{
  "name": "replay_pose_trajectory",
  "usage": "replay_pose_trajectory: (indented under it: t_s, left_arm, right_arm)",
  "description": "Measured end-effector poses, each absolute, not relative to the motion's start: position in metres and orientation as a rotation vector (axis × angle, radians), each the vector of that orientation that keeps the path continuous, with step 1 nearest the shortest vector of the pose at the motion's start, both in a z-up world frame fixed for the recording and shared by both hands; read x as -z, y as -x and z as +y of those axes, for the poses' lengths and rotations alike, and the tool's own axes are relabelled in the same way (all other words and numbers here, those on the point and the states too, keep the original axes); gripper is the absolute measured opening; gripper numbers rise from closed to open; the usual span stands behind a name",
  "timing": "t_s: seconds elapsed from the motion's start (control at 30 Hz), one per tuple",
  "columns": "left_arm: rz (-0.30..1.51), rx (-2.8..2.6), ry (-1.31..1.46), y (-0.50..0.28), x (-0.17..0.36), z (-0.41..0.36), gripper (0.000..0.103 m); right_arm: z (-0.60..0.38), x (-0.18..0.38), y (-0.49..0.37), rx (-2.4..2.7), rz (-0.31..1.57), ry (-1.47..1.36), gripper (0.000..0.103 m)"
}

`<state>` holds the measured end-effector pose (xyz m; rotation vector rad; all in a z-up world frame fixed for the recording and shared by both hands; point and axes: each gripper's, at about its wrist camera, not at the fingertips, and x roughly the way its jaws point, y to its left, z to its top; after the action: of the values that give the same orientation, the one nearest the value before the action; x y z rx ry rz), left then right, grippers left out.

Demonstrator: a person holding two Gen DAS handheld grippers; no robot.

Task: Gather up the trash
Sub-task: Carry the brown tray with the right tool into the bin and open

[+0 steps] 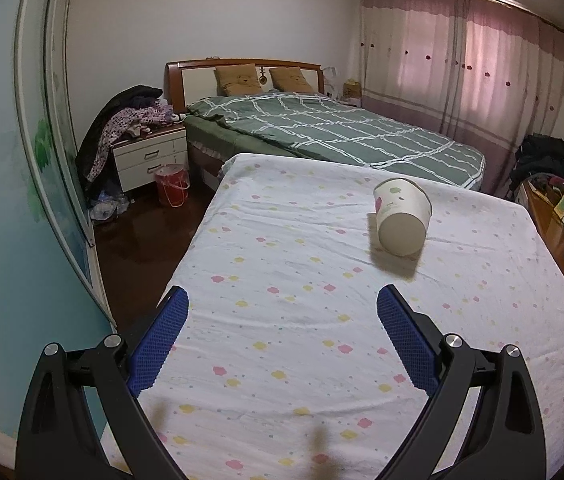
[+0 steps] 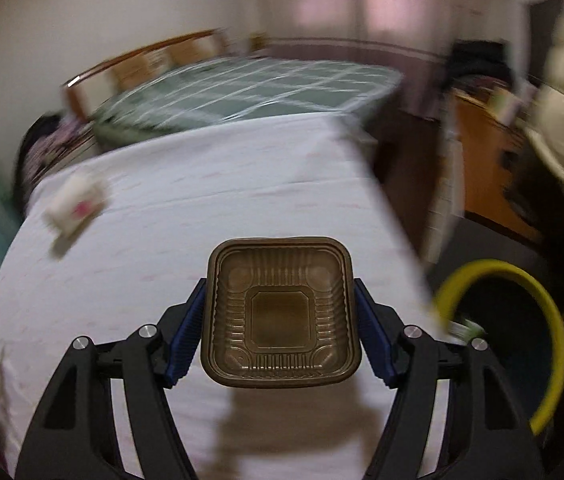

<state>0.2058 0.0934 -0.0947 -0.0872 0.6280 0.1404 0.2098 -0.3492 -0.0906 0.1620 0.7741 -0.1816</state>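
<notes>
Holding a brown tray clamped between its pads, the right tongs hang above the table; the yellow-rimmed bin lies low to their right. The left tongs gape, empty; the cup lies on its side ahead and right of them, base toward them, nearer the left tongs

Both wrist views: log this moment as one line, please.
left gripper: open, above table | right gripper: shut on tray | cup: on its side on table | bin: right of table
</notes>
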Motion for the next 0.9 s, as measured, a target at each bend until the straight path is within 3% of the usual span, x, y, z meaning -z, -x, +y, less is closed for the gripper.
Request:
replay_pose_trajectory:
  t_s: [0.37,0.57,0.9]
  left_arm:
    - [0.642,-0.139,0.059,-0.208,0.099,0.088,0.094]
    - [0.649,-0.137,0.042,-0.21,0.1,0.084,0.094]
    - [0.7,-0.083,0.046,-0.217,0.099,0.077,0.094]
  right_arm:
    - [-0.466,0.127,-0.167,0.532,0.821,-0.308,0.066]
    - [-0.482,0.139,-0.161,0.584,0.829,-0.377,0.074]
    - [-0.477,0.134,-0.16,0.584,0.807,-0.333,0.077]
